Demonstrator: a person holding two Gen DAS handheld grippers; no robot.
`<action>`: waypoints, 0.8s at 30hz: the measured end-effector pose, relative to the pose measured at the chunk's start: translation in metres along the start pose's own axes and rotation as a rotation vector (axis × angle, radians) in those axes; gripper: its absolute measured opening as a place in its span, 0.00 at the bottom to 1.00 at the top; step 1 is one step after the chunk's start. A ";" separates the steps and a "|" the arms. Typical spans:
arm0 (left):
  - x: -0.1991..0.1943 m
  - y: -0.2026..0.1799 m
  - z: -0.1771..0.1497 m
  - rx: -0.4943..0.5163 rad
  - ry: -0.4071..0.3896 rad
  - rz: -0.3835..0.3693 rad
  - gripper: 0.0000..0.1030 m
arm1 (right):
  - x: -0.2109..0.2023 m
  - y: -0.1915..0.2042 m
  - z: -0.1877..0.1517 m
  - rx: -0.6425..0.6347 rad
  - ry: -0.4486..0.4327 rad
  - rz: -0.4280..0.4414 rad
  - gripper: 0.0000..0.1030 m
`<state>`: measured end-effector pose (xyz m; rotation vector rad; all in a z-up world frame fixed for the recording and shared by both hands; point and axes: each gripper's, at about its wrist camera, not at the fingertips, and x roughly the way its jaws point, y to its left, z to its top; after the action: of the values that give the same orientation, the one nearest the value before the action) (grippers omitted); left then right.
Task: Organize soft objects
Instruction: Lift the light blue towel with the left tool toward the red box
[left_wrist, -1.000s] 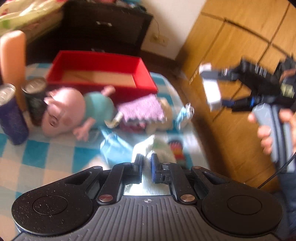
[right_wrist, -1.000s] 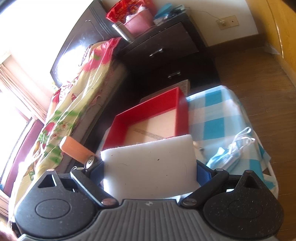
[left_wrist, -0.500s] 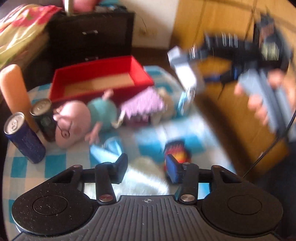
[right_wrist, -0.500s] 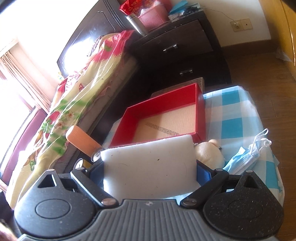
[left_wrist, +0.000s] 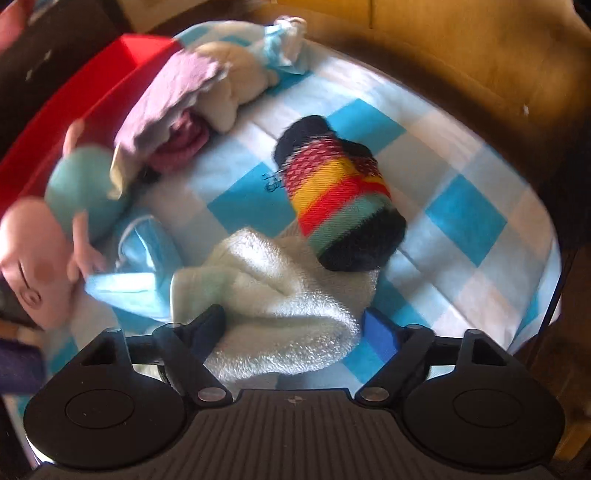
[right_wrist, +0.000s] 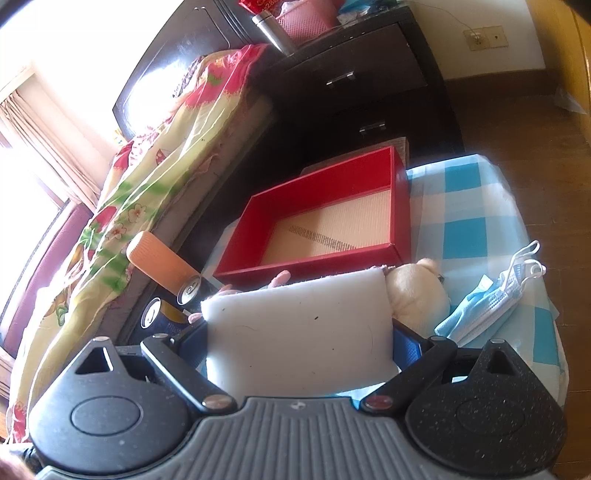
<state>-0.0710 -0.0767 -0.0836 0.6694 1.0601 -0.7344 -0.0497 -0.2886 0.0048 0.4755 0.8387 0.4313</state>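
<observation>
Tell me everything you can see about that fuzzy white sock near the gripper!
The fuzzy white sock looks thick and fluffy, like plush terry cloth, with a pale green band at its left end. It lies crumpled and folded on the blue-and-white checked tablecloth. The rolled, rainbow-striped black sock rests against its upper right edge, and a light blue face mask touches its left side. The left gripper straddles it, jaws opening, with the sock between them but not yet squeezed.
</observation>
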 end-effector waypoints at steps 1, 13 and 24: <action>-0.003 0.003 0.000 -0.026 -0.008 0.016 0.47 | 0.000 0.000 0.000 -0.001 0.001 0.001 0.74; -0.073 0.041 -0.005 -0.379 -0.122 -0.069 0.08 | -0.005 0.003 0.003 0.040 -0.027 0.022 0.74; -0.164 0.063 -0.009 -0.611 -0.428 -0.066 0.08 | -0.039 0.040 0.009 -0.014 -0.121 0.031 0.74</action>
<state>-0.0749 0.0009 0.0742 -0.0506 0.8444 -0.5338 -0.0728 -0.2788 0.0562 0.4970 0.7114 0.4325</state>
